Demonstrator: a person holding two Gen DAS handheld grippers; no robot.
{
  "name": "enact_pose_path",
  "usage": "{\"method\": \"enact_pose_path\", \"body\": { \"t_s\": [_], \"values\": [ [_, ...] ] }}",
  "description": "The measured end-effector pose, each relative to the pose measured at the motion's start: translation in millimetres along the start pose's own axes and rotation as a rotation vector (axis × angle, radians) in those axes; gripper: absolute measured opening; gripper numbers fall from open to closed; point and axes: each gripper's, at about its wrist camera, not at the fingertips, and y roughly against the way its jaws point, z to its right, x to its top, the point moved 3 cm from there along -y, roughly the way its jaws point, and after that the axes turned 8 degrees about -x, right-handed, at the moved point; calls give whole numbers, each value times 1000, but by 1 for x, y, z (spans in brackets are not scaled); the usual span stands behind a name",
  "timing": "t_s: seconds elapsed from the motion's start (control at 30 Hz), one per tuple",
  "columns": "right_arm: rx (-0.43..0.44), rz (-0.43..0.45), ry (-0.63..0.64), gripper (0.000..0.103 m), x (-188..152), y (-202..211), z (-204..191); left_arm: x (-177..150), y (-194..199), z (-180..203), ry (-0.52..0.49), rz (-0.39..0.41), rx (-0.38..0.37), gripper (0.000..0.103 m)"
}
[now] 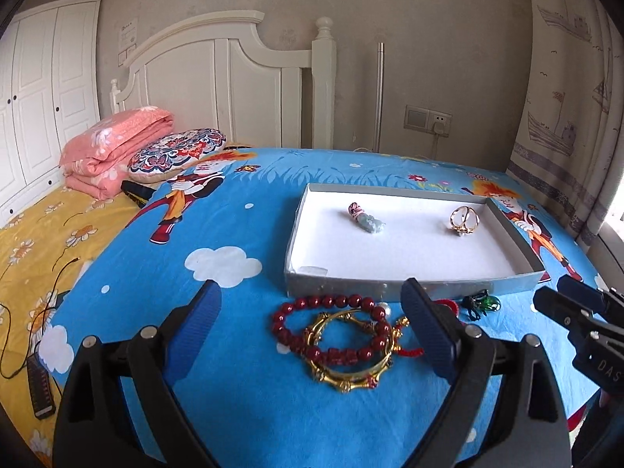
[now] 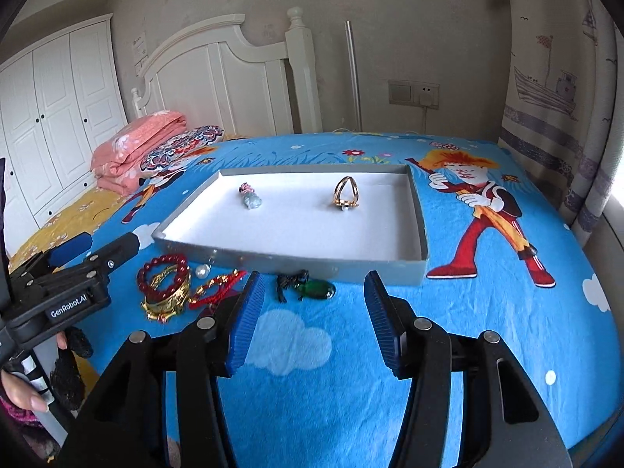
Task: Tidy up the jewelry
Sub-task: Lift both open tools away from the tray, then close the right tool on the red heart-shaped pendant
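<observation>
A grey tray with a white lining (image 1: pixel 390 284) (image 2: pixel 296 263) lies on the blue bedspread. In it are a pale jade pendant (image 1: pixel 366 220) (image 2: pixel 249 197) and a gold ring piece (image 1: pixel 464 220) (image 2: pixel 346 193). In front of the tray lie a red bead bracelet (image 1: pixel 331 329) (image 2: pixel 162 275), a gold bangle (image 1: pixel 347 351) (image 2: pixel 167 300), a pearl (image 2: pixel 202 271), a red cord charm (image 2: pixel 218 288) and a green stone pendant (image 1: pixel 485 304) (image 2: pixel 316 289). My left gripper (image 1: pixel 312 331) is open above the bracelets. My right gripper (image 2: pixel 314 319) is open just short of the green pendant.
A folded pink quilt (image 1: pixel 113 152) and a patterned cushion (image 1: pixel 175 154) lie at the bed's head. A black remote (image 1: pixel 41 392) with cables lies on the yellow sheet at left. A curtain (image 1: pixel 565 97) hangs at right.
</observation>
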Motion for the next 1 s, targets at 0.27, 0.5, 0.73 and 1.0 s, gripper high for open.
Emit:
{"method": "enact_pose_path", "body": {
  "t_s": [0.27,0.5,0.73,1.0],
  "values": [
    [-6,-38,30,52,-33,8,-9,-32,24,-1,-4,1,-35,94],
    [14,-64,87,57,-35,-4,-34,-50,12,-8,-14,-55,-14,94],
    [26,-79,111,58,-41,-19,-57,-64,2,-27,26,-91,3,96],
    [2,-109,125,58,-34,-42,-71,-67,1,-35,34,-95,5,98]
  ]
}}
